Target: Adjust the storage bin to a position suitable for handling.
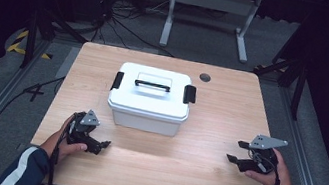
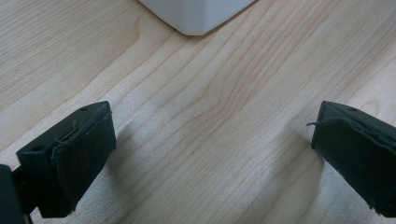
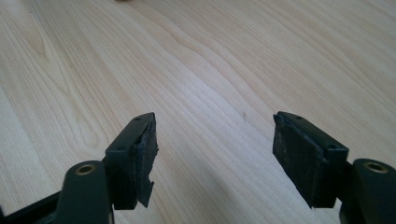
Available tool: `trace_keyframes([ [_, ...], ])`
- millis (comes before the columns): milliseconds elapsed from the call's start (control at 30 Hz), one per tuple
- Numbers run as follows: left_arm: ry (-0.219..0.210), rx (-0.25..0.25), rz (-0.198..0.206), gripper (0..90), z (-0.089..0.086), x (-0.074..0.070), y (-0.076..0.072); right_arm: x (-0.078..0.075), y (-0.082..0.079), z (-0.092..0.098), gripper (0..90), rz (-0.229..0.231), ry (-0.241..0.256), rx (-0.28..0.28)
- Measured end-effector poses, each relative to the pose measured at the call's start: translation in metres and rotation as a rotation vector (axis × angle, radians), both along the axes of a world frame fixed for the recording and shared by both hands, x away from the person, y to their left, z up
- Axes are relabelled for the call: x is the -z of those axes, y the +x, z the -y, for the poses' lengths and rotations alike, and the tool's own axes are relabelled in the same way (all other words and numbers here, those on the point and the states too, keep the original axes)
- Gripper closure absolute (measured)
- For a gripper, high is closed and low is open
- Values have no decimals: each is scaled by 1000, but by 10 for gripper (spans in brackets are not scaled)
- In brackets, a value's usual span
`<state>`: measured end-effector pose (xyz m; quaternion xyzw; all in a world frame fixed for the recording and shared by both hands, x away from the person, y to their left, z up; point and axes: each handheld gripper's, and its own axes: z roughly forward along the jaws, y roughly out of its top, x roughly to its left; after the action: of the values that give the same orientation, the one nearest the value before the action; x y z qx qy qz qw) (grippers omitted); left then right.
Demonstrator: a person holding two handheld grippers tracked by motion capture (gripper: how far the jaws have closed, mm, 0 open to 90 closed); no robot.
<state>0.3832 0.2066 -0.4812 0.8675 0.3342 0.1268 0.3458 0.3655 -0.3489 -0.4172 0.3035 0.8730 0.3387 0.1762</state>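
A white lidded box [image 1: 149, 98] stands at the middle of the wooden table [image 1: 200, 169], with a black carry handle [image 1: 152, 85] on its lid and a black latch at each end. My left gripper [image 1: 102, 146] rests near the front left, open, below the box's front left corner [image 2: 196, 18]. My right gripper [image 1: 236, 151] sits at the front right, open, well clear of the box. In the left gripper view the gripper [image 2: 212, 140] holds nothing. In the right gripper view the gripper [image 3: 215, 149] has only bare wood between its pads.
A round grey grommet [image 1: 205, 77] sits in the table's far right part. Beyond the table a white metal frame [image 1: 210, 9] stands on the grey floor among cables. Black rails run along both sides.
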Motion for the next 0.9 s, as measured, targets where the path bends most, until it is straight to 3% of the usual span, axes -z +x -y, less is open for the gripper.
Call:
trace_keyframes([
  [433, -2, -3, -5, 3, 0, 0, -1, -38, 26, -29, 328, 29, -6, -74],
  [900, -3, -3, -6, 3, 0, 0, -1, -79, 44, -67, 370, 58, -101, -172],
])
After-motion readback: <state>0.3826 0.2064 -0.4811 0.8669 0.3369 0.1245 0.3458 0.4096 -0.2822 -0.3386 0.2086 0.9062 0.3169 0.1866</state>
